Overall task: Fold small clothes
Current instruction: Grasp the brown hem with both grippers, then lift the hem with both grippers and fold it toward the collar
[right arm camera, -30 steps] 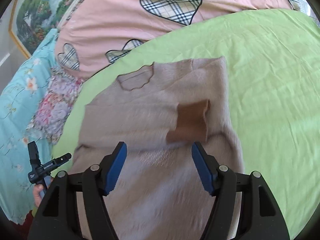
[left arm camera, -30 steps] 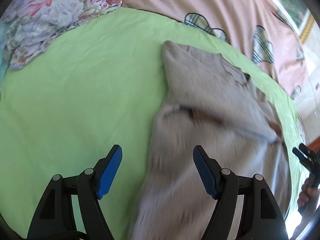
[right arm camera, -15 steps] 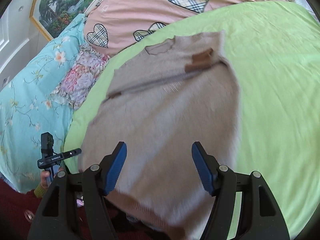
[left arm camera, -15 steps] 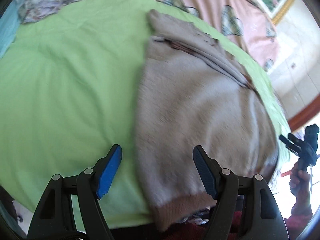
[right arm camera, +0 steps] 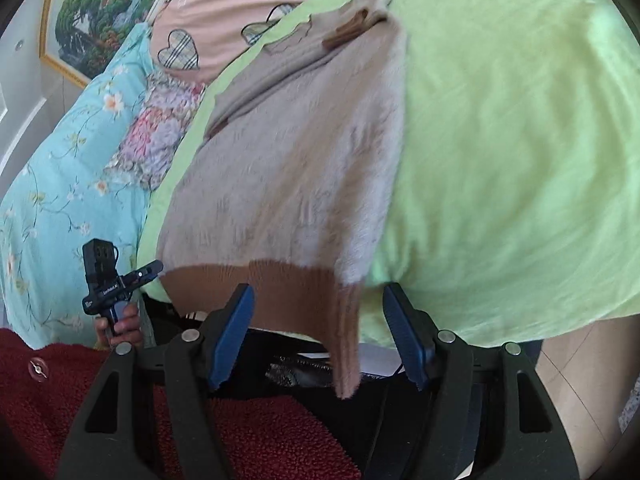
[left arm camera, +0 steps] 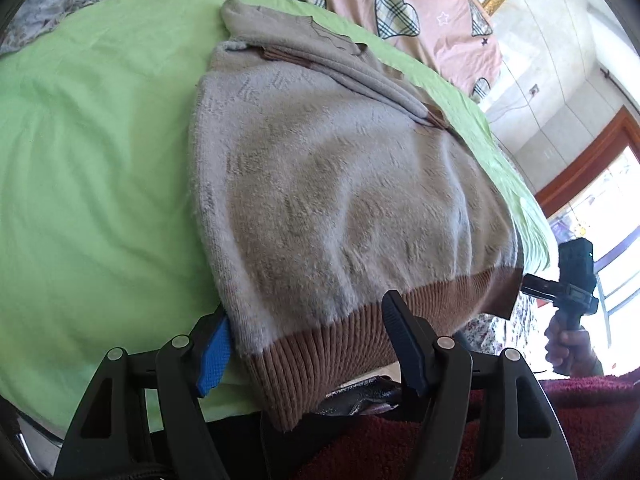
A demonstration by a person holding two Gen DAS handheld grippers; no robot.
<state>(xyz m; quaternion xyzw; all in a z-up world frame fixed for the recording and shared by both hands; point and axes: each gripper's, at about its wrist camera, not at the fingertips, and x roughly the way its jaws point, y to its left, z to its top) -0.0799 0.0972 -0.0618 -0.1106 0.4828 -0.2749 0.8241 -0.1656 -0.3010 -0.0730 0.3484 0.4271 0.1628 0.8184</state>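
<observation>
A beige knitted sweater (left arm camera: 332,168) with a brown ribbed hem (left arm camera: 320,352) lies on the green sheet (left arm camera: 92,160), sleeves folded across its chest. Its hem hangs over the bed's near edge. My left gripper (left arm camera: 308,344) is open, its jaws either side of the hem's left corner. My right gripper (right arm camera: 320,332) is open around the hem's right corner (right arm camera: 344,320), which droops down between the jaws. The sweater also shows in the right wrist view (right arm camera: 296,152).
Pink bedding with plaid hearts (left arm camera: 400,8) lies beyond the sweater. A floral quilt (right arm camera: 72,168) lies left of the green sheet (right arm camera: 520,140). A red fleecy garment (right arm camera: 248,432) is below the grippers. The other handheld gripper shows in each view (left arm camera: 572,284) (right arm camera: 108,276).
Both grippers have pulled back from over the sweater's chest to its hem at the bed's near edge. Both stayed open.
</observation>
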